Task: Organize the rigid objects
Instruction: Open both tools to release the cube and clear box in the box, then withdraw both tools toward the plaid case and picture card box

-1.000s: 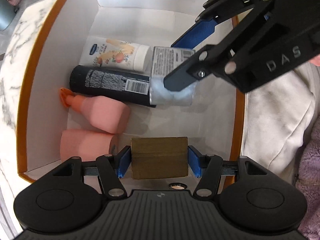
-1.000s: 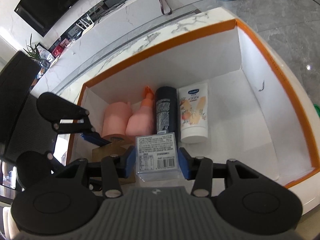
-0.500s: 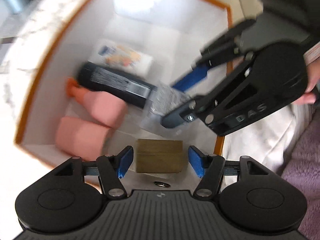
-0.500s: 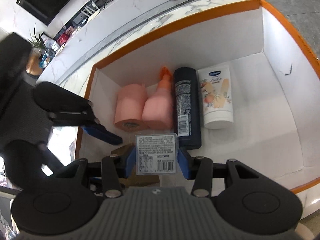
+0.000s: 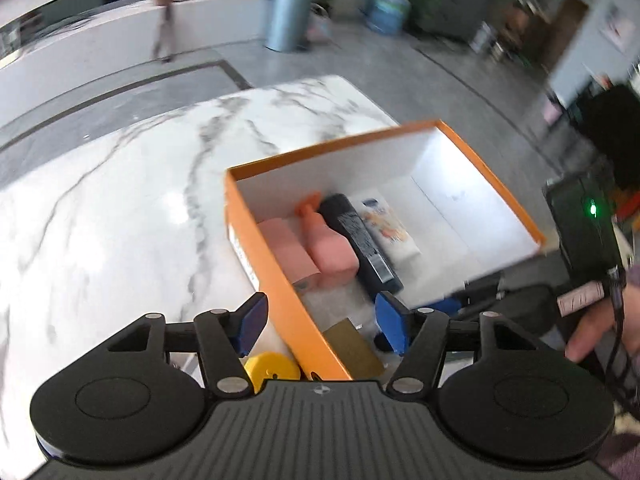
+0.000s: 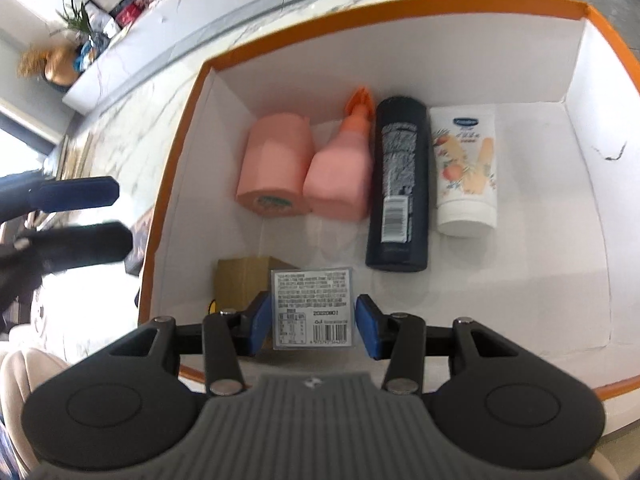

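An orange-rimmed white box [image 6: 360,20] stands on the marble table [image 5: 120,200]. In it lie a pink roll [image 6: 276,172], a pink bottle with an orange cap [image 6: 340,176], a black bottle [image 6: 400,184] and a white tube [image 6: 466,168] in a row. A brown block [image 6: 244,280] rests on the box floor near the left wall. My right gripper [image 6: 313,312] is shut on a clear labelled case [image 6: 312,304], low over the box beside the block. My left gripper [image 5: 320,312] is open and empty, above the box's left wall [image 5: 280,280].
A yellow round object [image 5: 272,366] sits on the table just outside the box, under my left gripper. The right half of the box floor [image 6: 520,260] is bare. A person's hand [image 5: 600,328] holds the right gripper's handle. Floor and furniture lie beyond the table.
My left gripper has let go of the brown block, which now lies in the box, and has risen and rolled out over the left wall. The right gripper has shifted slightly with the case.
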The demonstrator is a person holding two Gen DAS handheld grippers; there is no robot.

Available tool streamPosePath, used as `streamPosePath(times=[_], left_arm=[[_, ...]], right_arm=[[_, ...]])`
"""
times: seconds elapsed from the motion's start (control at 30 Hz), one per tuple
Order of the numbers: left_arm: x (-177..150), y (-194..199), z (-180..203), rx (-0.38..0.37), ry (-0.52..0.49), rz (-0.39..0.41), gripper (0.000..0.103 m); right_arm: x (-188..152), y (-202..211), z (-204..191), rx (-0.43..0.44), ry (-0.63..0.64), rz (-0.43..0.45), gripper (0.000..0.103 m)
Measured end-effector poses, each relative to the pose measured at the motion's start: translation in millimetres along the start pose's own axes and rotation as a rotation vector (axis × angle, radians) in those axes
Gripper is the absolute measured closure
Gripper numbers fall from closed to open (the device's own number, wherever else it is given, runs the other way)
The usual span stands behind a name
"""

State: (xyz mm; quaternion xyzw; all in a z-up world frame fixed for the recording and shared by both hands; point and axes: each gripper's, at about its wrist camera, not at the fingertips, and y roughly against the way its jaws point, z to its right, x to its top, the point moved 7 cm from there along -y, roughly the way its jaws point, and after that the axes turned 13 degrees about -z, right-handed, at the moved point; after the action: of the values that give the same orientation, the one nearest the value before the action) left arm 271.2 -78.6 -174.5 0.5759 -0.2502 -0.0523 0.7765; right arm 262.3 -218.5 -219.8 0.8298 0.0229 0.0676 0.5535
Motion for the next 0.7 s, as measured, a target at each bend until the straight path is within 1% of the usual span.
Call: streamPosePath(times=[0.07,0.13,0.27,0.3,0.4,0.43,0.5,0.53,0.6,0.7], left_arm=[[-2.1,4.3,-7.5,-0.013,0.052,0.015,0.032],[-7.5,10.1,-10.0,-0.027,0.082,0.023,0.033],[-16.1,8.5,-8.4,-0.026,0.111,0.032,0.033],[-18.7,11.3,-8.4,-0.028,0.118,0.034,0.033],[-24.8,15.6,-7.6,-0.034,0.139,0.044,0.033],[-27.2,17.1,-7.9,-0.034,0.143,0.047,0.033],[-32.1,19.4,-8.9,-0.033,0.155,0.055,0.033],[-34.5,20.2,-9.4,-0.035,0.162,0.058,0.033],[-39.0,23.1,-10.6,-0.038,0.177,0.066,0.033],[-45.3,32.4,-11.1,-0.034,0.193,0.081,0.033]], right_arm=[[-1.3,-3.0,-2.5,-0.017,0.004,-0.018,0.055],[-1.6,-3.4,-4.0,-0.027,0.002,-0.021,0.055],[-2.4,-1.5,-6.2,-0.023,-0.012,-0.027,0.054],[-2.7,-0.3,-7.4,-0.017,-0.014,-0.026,0.052],[-3.3,2.8,-7.9,-0.029,-0.018,-0.019,0.053],[-3.3,3.5,-7.9,-0.031,-0.020,-0.018,0.057],[-3.7,4.8,-7.4,-0.035,-0.021,-0.012,0.069],[-3.5,4.4,-7.8,-0.020,-0.022,-0.010,0.077],[-3.5,0.6,-10.6,0.015,-0.016,-0.017,0.077],[-3.1,-1.6,-16.2,-0.006,-0.005,-0.016,0.078]])
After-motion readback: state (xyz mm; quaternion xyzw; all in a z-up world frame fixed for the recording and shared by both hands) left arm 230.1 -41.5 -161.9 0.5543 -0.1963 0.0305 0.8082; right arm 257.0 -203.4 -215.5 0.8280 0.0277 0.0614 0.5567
